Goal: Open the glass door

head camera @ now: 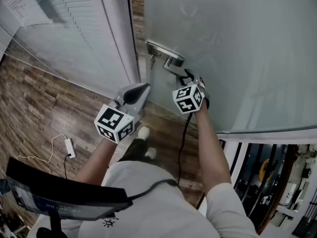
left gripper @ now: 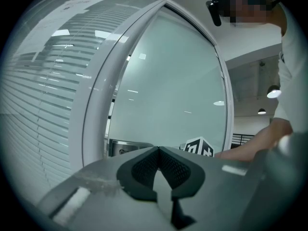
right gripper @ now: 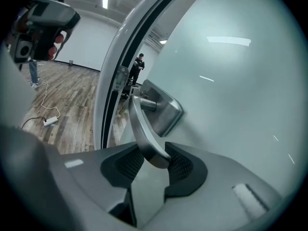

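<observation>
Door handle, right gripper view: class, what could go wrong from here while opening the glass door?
Only the end of the door handle lies between the pads of the right gripper, so it may slip off. The left gripper, shut, hovers near the edge of the glass door and could get knocked as it swings.

Counted: one glass door (head camera: pixel 233 48); one door handle (right gripper: pixel 144 134); one lock plate (right gripper: pixel 166 109); two grippers, left gripper (left gripper: pixel 158 147) and right gripper (right gripper: pixel 151 147); two marker cubes (head camera: pixel 115 123); one slatted blind (head camera: pixel 74 29); one power strip (head camera: pixel 70 148); one paper sheet (head camera: pixel 22 4).
</observation>
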A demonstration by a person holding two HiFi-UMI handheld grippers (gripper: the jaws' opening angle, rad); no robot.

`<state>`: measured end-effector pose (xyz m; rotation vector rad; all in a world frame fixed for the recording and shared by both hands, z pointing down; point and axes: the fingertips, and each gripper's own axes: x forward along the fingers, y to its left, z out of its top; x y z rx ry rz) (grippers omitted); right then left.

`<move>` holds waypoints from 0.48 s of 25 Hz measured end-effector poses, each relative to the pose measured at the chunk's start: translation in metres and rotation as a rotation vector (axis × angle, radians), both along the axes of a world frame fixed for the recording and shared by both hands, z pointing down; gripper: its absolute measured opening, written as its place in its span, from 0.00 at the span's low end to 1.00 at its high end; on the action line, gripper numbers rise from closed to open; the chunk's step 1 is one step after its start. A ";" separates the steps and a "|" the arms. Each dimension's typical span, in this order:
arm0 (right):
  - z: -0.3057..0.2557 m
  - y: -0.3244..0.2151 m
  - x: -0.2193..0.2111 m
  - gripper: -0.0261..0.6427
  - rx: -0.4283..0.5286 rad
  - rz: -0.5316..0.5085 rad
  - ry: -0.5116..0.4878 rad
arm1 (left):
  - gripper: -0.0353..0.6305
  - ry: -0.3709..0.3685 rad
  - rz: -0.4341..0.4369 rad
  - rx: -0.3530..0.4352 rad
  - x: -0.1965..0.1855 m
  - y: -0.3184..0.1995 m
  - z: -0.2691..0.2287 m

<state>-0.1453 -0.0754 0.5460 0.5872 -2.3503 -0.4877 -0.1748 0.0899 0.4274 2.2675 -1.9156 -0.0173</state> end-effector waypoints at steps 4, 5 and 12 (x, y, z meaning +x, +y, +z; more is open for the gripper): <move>0.006 -0.010 -0.006 0.23 -0.002 0.005 0.026 | 0.06 0.005 0.048 -0.001 -0.006 -0.020 0.008; 0.004 -0.012 -0.008 0.22 0.000 0.008 0.029 | 0.06 0.003 0.061 0.001 -0.007 -0.026 0.005; 0.019 -0.055 -0.017 0.18 -0.033 0.034 0.039 | 0.06 0.019 0.165 0.007 -0.007 -0.086 0.008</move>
